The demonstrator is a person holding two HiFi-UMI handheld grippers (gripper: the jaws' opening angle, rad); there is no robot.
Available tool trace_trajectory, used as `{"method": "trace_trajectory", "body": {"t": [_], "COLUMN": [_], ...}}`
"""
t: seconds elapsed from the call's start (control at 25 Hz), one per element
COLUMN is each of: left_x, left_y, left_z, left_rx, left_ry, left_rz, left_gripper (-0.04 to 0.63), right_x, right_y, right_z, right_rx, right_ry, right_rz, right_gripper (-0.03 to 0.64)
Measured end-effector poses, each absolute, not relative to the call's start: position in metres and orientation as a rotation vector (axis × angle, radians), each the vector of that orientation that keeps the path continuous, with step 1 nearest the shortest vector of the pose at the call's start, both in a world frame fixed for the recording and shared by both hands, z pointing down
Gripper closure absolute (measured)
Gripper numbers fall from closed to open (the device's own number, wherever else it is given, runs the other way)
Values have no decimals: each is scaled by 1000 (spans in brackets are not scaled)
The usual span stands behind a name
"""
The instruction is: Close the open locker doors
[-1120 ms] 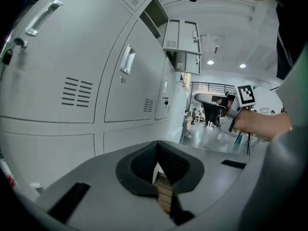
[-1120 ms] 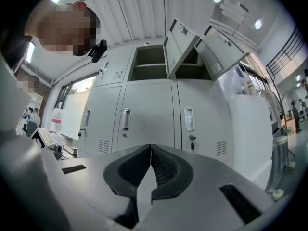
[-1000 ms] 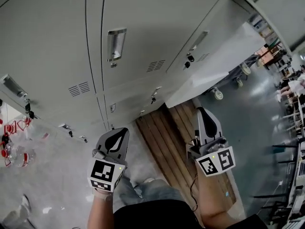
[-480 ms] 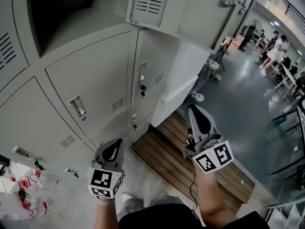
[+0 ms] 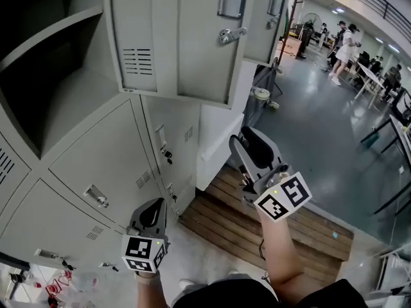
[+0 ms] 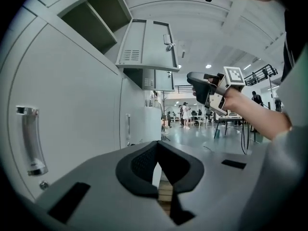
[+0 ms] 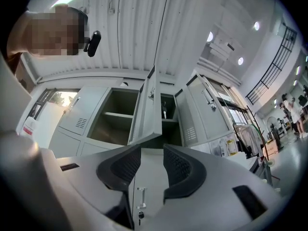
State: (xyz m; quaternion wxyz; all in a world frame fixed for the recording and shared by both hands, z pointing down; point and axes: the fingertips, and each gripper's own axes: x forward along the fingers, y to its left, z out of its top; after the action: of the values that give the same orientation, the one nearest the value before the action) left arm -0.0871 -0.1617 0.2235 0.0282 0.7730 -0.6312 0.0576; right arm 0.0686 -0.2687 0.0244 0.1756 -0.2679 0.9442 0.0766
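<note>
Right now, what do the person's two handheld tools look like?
The left gripper and right gripper are grey plastic wedges with black textured rubber pads; each carries a white cube with black square markers. A thin black cable hangs by the right forearm. The person wears a black top. The right gripper's jaws have just been opening, empty.

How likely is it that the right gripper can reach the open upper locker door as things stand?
Probably yes: the right gripper, jaws just opening with nothing between them, points up at the open door through clear air, though not touching it.
</note>
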Motion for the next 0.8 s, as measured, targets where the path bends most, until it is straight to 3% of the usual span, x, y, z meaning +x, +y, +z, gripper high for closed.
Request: {"method": "trace_trajectory", "body": {"t": [0.28,0.8], "left_x": [-78,-74], "left_y": [-190,-190], "left_z": [198,184], "left_rx": [2427,2406], "left_ry": [-1934,-1963], "left_rz": [194,239], "left_gripper": [578,578], "right_x": [54,34], "right_y": [-282,-275], "right_z": [-20,-55], "right_rx": [-599,-460], "right_ry": [2682,2680], "right_rz": [211,198], "right_gripper": [348,345]}}
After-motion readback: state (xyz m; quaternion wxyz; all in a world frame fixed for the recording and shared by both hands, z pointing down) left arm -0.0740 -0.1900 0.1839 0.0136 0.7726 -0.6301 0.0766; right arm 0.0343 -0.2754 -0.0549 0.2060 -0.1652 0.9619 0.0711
